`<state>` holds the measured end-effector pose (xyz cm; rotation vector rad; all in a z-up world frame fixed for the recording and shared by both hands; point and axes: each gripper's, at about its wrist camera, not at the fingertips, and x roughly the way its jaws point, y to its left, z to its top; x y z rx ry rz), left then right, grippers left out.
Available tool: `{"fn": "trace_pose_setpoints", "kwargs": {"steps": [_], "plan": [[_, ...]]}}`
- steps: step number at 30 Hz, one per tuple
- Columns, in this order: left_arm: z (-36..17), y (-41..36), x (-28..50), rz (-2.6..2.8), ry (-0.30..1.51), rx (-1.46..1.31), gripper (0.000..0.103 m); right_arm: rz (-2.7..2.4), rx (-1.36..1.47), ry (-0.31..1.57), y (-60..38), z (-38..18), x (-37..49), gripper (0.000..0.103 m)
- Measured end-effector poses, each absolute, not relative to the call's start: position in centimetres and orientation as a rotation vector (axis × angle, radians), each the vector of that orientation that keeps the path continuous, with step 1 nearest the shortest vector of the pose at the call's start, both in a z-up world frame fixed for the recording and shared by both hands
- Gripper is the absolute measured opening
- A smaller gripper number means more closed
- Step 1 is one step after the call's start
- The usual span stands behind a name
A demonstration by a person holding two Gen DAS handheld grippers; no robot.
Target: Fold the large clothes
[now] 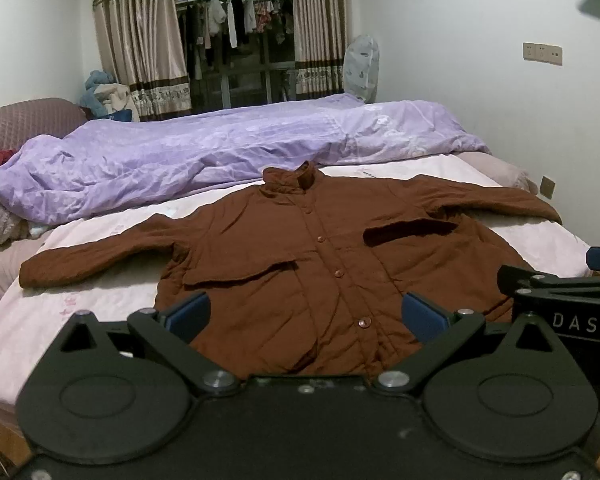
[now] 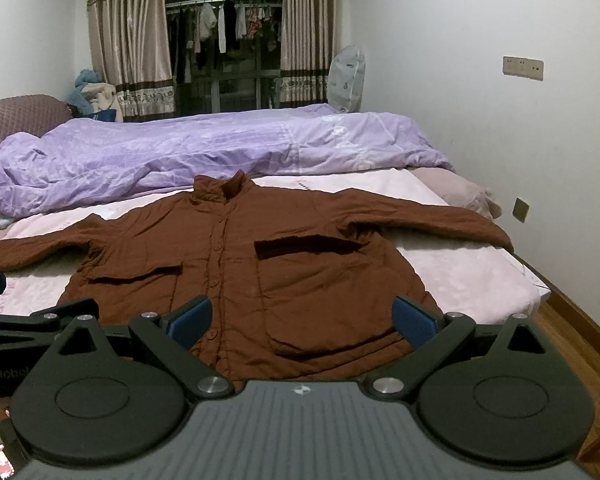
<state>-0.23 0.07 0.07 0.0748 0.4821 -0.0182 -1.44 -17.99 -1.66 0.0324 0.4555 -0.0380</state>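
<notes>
Left wrist cam: left gripper (image 1: 306,316) jaws sitting fully apart, holding nothing, hovering over hem of brown jacket (image 1: 300,248) that's lying flat, buttoned, sleeves out, at near edge of bed (image 1: 80,308). Only this view showing "DAS" on right gripper (image 2: 302,318); it's gaping wide too, empty. Right cam showing partial "enRobo" lettering on the other unit.

Ahead of my blue-padded left gripper (image 1: 306,316): plain rust-brown jacket (image 1: 300,256) on a pale pink sheet (image 1: 80,300); beyond it, a lilac flower-printed duvet (image 1: 220,148); beige, brown-banded curtains (image 1: 140,48).
</notes>
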Motion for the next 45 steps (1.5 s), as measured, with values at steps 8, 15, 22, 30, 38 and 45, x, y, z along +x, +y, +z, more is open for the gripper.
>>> {"fn": "trace_pose_setpoints", "kwargs": {"steps": [8, 15, 22, 30, 38, 45], "plan": [[0.1, -0.4, -0.2, -0.011, 0.478, 0.087, 0.103, -0.037, 0.034, 0.454, -18.0, -1.7, -1.4, 0.103], [0.1, -0.4, -0.4, -0.003, 0.456, 0.099, 0.103, -0.038, 0.028, 0.456, -17.9, -1.7, -1.5, 0.103], [0.1, -0.5, -0.3, -0.006, 0.464, 0.095, 0.103, -0.040, 0.029, 0.457, -18.0, -1.8, -1.6, 0.103], [0.1, -0.3, -0.3, -0.013, 0.469, 0.081, 0.103, -0.039, 0.029, 0.463, -18.1, -2.1, -1.6, 0.103], [-0.8, -0.1, 0.6, -0.025, 0.454, 0.061, 0.103, -0.057, 0.036, 0.471, -18.5, -2.6, -1.1, 0.103], [-2.9, 6.9, 5.4, 0.103, 0.447, -0.021, 0.103, -0.082, 0.085, 0.443, -20.4, -3.7, 0.8, 0.103]]}}
